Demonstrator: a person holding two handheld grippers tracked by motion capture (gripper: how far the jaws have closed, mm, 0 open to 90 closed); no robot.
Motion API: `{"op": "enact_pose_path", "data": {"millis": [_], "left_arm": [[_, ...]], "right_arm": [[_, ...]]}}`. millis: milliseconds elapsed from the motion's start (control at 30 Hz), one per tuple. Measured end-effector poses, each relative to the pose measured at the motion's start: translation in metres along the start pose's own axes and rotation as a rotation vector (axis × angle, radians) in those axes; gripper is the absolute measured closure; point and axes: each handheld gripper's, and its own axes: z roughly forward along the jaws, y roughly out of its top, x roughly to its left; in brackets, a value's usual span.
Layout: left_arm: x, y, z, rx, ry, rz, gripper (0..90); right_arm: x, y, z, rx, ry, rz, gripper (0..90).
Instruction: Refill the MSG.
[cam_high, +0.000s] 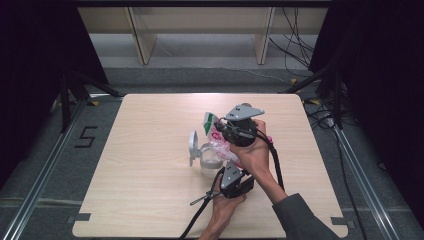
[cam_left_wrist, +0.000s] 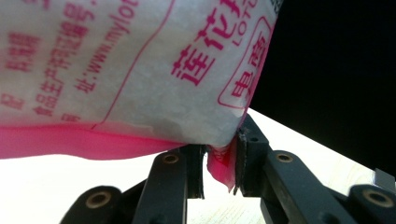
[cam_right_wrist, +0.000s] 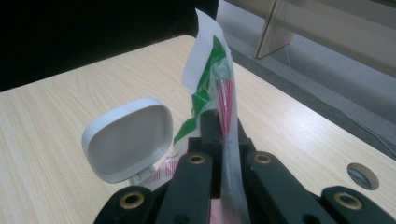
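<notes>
Pouring from the bag (cam_high: 220, 142) into the open container (cam_high: 210, 159) on the table (cam_high: 150, 150) is judged underway, its ends clamped by left claw (cam_left_wrist: 219, 170) and right claw (cam_right_wrist: 223, 135); more tilting is needed.

A light wooden table (cam_high: 150, 200) bears a round cable hole (cam_right_wrist: 363, 176) just right of the fingers, while pale wooden shelf legs (cam_high: 141, 40), loose black cables (cam_high: 295, 40) and grey floor (cam_high: 45, 165) lie well beyond them.

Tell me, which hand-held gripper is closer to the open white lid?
Left. The left hand-held gripper pinches the bag just right of the lid; the right hand-held gripper grips the bag's top, slightly farther.
</notes>
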Motion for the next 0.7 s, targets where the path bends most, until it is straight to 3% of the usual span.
{"op": "enact_pose_path", "data": {"millis": [400,500,600,700], "left_arm": [[-0.0007,0.0013,0.0015,-0.004,-0.016,0.006,75.6],[-0.0016,0.0014,0.0024,-0.025,-0.031,-0.02,75.6],[-0.0023,0.0019,0.0007,-0.003,-0.018,-0.012,75.7],[-0.0013,0.0014,0.001,-0.014,-0.022,-0.002,75.7]], "right_arm": [[0.0002,0.0003,0.0022,0.009,-0.007,0.012,90.0],[0.0001,0.0004,0.0021,0.006,-0.006,0.01,90.0],[0.0001,-0.0004,0.0032,0.008,-0.002,0.007,90.0],[0.0015,-0.0002,0.0025,0.013,0.011,0.022,90.0]]}}
